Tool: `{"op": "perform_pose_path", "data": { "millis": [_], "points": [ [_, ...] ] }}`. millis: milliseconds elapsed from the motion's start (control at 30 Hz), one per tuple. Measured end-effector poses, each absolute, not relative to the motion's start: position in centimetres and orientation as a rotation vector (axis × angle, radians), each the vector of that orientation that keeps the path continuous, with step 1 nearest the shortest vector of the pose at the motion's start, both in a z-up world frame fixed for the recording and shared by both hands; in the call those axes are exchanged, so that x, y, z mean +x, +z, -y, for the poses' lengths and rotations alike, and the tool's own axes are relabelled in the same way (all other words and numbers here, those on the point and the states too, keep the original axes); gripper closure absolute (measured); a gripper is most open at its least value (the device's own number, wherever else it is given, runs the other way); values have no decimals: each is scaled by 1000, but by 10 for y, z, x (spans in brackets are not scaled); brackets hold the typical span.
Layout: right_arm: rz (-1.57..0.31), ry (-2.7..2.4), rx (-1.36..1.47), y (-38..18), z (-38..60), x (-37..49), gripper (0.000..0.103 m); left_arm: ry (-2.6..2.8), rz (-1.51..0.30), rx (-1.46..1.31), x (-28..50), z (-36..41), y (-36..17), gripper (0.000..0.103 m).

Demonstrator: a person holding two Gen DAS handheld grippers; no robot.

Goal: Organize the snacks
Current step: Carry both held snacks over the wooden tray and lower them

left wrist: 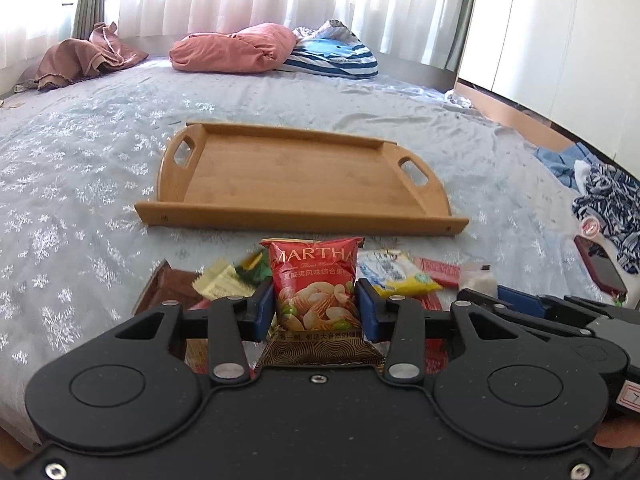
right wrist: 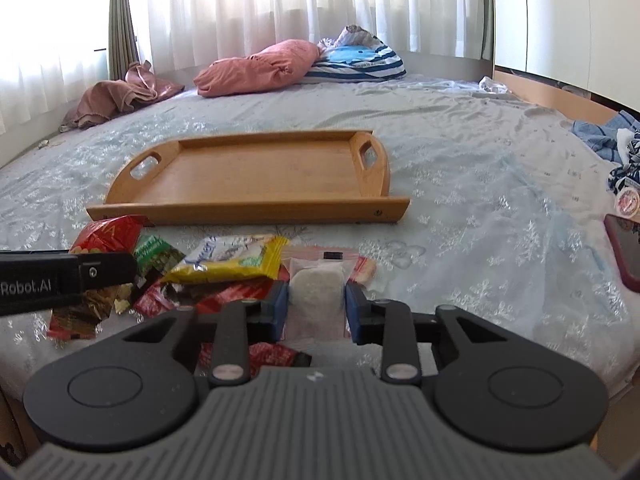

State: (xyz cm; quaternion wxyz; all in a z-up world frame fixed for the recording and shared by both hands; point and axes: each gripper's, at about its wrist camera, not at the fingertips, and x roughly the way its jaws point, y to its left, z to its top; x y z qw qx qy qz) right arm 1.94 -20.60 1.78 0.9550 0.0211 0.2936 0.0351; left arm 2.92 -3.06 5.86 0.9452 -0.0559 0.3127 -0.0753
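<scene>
A red nut packet (left wrist: pixel 314 280) stands upright between the blue pads of my left gripper (left wrist: pixel 316 304), which is shut on it just above the snack pile. Behind it lie a yellow packet (left wrist: pixel 396 276), gold and green wrappers and a brown pouch (left wrist: pixel 168 284). In the right wrist view my right gripper (right wrist: pixel 316 300) is shut on a clear packet with a white cake (right wrist: pixel 316 288) at the pile's right end. The yellow packet (right wrist: pixel 232 260) and a green packet (right wrist: pixel 156 256) lie to its left. The wooden tray (left wrist: pixel 300 224) (right wrist: pixel 248 214) sits bare beyond the pile.
Everything rests on a pale blue bedspread (right wrist: pixel 460 160). A red phone (right wrist: pixel 626 256) lies at the right, with patterned clothes (left wrist: pixel 608 196) behind it. A pink pillow (left wrist: pixel 236 50), a striped pillow (left wrist: pixel 336 56) and a brown cloth (left wrist: pixel 88 60) lie at the far end, under white curtains.
</scene>
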Motion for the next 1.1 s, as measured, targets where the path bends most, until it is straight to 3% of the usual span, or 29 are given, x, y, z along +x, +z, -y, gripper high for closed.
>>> {"op": "perform_pose_path", "data": {
  "millis": [800,1100],
  "points": [
    [-632,152,237,60,234,98,68,-166,-685,-197,125,-2,105,63],
    [-752,188,289,58,238,170,68,-189,-811,-218,196,7,96,63]
  ]
}}
